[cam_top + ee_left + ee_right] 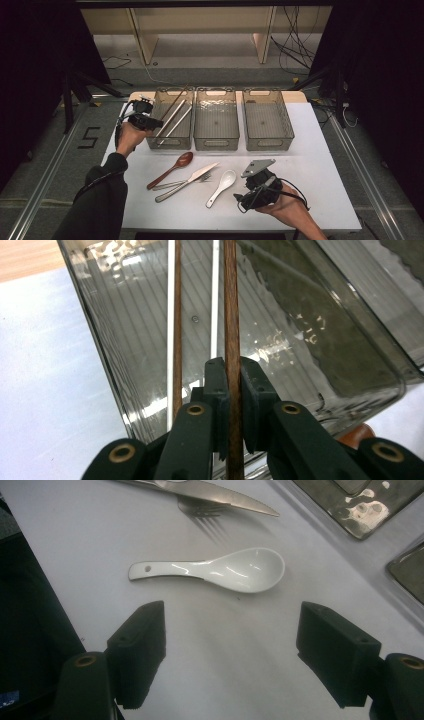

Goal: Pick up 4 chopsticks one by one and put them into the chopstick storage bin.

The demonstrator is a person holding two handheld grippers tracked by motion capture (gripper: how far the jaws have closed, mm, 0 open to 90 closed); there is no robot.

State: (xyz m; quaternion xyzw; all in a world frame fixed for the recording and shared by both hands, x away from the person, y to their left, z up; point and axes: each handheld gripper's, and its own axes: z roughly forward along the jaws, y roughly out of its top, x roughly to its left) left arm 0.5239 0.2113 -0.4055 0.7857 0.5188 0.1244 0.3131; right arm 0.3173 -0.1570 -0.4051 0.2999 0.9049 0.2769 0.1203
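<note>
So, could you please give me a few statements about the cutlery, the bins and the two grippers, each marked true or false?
1. The left gripper is shut on a wooden chopstick. True.
2. The right gripper holds the white spoon. False: its jaws are open and the spoon lies on the table ahead of them.
3. Three clear bins stand in a row. True.
4. The middle bin holds chopsticks. False: they are in the left bin.
5. The knife lies in the right bin. False: it lies on the table beside the wooden spoon.
</note>
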